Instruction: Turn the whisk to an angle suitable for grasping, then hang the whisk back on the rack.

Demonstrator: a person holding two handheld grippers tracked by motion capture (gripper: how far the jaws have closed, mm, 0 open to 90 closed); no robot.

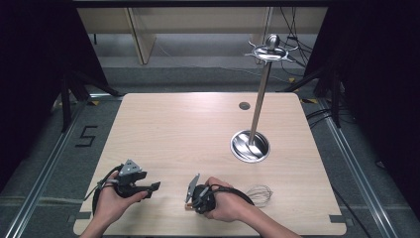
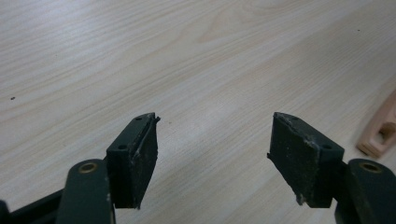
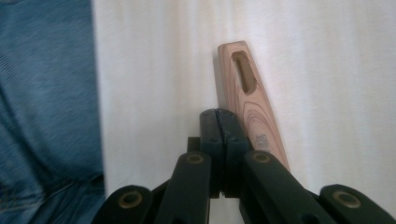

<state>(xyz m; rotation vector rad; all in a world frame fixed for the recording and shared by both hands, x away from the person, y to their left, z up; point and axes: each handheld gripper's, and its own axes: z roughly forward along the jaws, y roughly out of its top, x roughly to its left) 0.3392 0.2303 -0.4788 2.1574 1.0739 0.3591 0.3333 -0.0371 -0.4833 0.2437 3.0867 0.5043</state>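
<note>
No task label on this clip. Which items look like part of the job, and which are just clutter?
Likely in play: whisk, lying beside the shut right gripper; hook stand; open left gripper.
Just around: floor cables; floor mark "5"; table's cable hole.

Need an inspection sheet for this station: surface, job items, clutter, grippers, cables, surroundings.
Surface: light wood-grain table, round dark grommet hole near the far edge.
Job's things: wire whisk with pale wooden slotted handle lying near the front edge, wire head to the right; steel hanging stand, round base, hooked top, nothing hung.
Clutter: nothing seen.
Grippers: left gripper open over bare wood; right gripper shut, empty, beside the handle.
Cables: black cables on the floor at far right.
Surroundings: dark curtains, floor rails.
</note>
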